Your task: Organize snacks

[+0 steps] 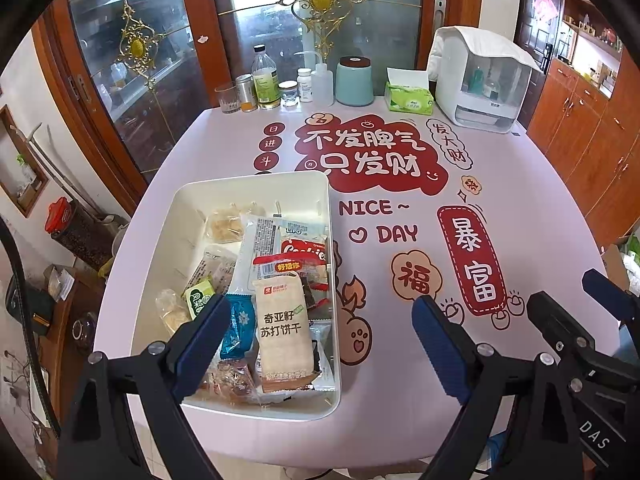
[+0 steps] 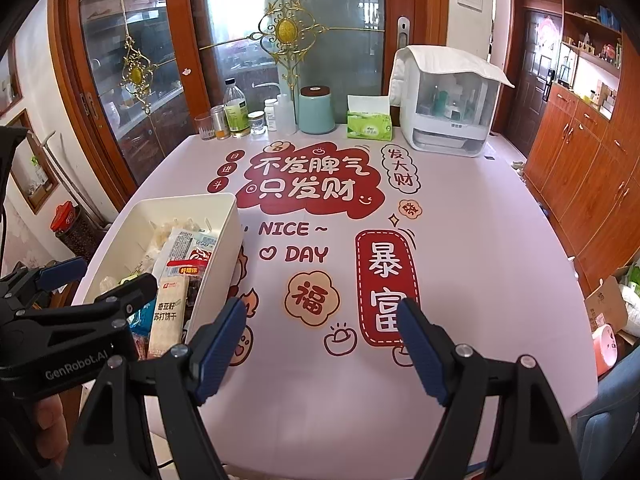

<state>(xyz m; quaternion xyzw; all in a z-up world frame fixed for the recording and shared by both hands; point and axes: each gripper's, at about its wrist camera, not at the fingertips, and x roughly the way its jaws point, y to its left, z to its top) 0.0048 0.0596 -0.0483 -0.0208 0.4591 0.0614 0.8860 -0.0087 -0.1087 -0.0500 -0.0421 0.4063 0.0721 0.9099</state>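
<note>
While both grippers hover with jaws spread and empty, the white bin (image 1: 326,280) of snack packets (image 1: 282,332) sits lower left on the tabletop (image 1: 400,360), beneath the left gripper (image 1: 320,320); the right gripper (image 2: 320,328) faces bare tabletop.

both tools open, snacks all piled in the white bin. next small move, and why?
Probably lower the left tool onto the tall cracker packet. It lies on top of the pile in the white bin, right under that tool, and both tools hold nothing. The right tool is over bare tablecloth, further from the bin.
</note>
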